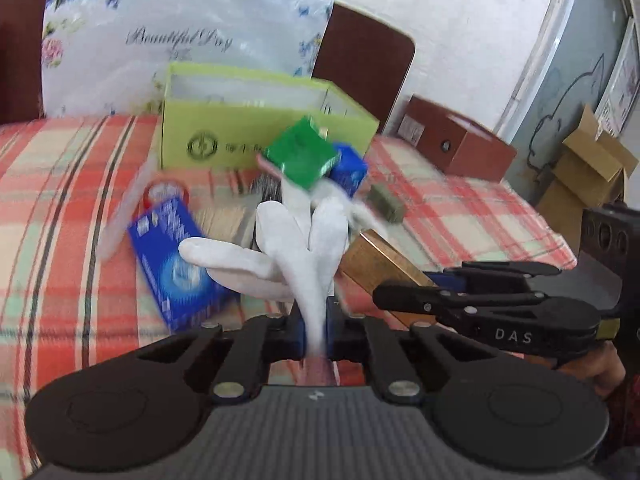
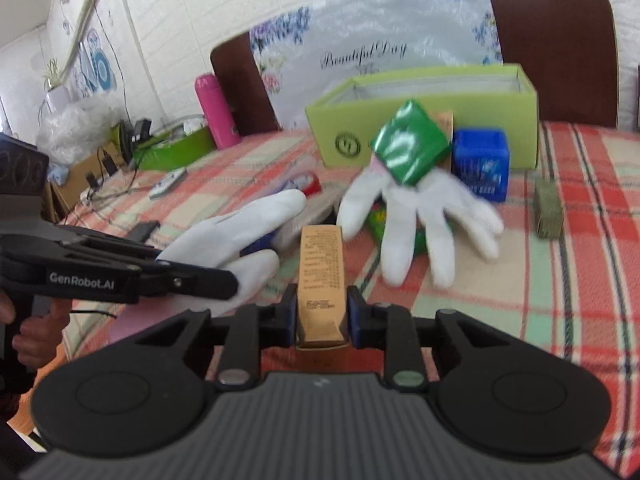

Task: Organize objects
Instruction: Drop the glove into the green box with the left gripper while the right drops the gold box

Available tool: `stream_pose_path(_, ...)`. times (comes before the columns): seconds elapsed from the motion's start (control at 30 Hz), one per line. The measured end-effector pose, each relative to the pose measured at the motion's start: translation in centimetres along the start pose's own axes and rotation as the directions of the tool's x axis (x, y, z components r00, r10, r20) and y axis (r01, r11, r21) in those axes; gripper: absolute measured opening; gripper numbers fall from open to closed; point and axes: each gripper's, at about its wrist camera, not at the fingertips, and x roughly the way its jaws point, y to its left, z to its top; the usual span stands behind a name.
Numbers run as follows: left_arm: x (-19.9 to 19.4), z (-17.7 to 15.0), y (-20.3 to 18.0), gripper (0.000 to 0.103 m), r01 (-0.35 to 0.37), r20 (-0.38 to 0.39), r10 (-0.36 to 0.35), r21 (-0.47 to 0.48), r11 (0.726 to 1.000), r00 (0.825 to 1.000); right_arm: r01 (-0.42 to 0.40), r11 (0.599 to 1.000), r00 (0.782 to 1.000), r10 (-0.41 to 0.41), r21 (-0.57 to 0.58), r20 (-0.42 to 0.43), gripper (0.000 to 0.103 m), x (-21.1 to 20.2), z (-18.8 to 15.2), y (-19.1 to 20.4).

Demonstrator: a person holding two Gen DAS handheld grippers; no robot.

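Gripping separate finds, two hand-held claws work above a bench draped in red-and-green plaid cloth [image 2: 568,280].

From the left: a flat blue printed carton [image 1: 176,264] lies on the cloth; the left claw [image 1: 316,336] is clamped on a limp white fabric glove [image 1: 296,248]; a second white glove [image 2: 416,220] sprawls beside it, fingers spread, under a glossy green foil packet [image 2: 410,144]. The right claw [image 2: 322,320] is clamped on a slim gold cardboard box [image 2: 320,276]. Behind stand an open lime-green cardboard box [image 2: 432,120], a small blue cube-shaped carton [image 2: 482,168] just in front of it, and an olive-green block [image 2: 548,212] well apart at right.
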Motion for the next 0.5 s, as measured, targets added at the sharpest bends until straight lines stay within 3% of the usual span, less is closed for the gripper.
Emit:
stream_pose_path(0.23, -0.2, 8.0, -0.6, 0.008, 0.001, 0.193, -0.006, 0.027, 1.0, 0.981, 0.074, 0.997, 0.983, -0.076, 0.022, 0.165, 0.024, -1.0, 5.2, -2.5)
stream_pose_path(0.37, 1.8, 12.7, -1.4, 0.008, -0.004, 0.255, 0.001, 0.013, 1.0, 0.967, 0.126, 0.99, 0.961, -0.137, 0.059, 0.242, 0.024, 0.0, 8.6, -5.2)
stream_pose_path(0.5, 4.9, 16.6, -1.6, 0.008, -0.032, 0.279, 0.029, 0.005, 0.999, 0.96, 0.154, 0.981, 0.946, -0.182, 0.121, 0.267, 0.024, 2.2, 11.7, -9.2)
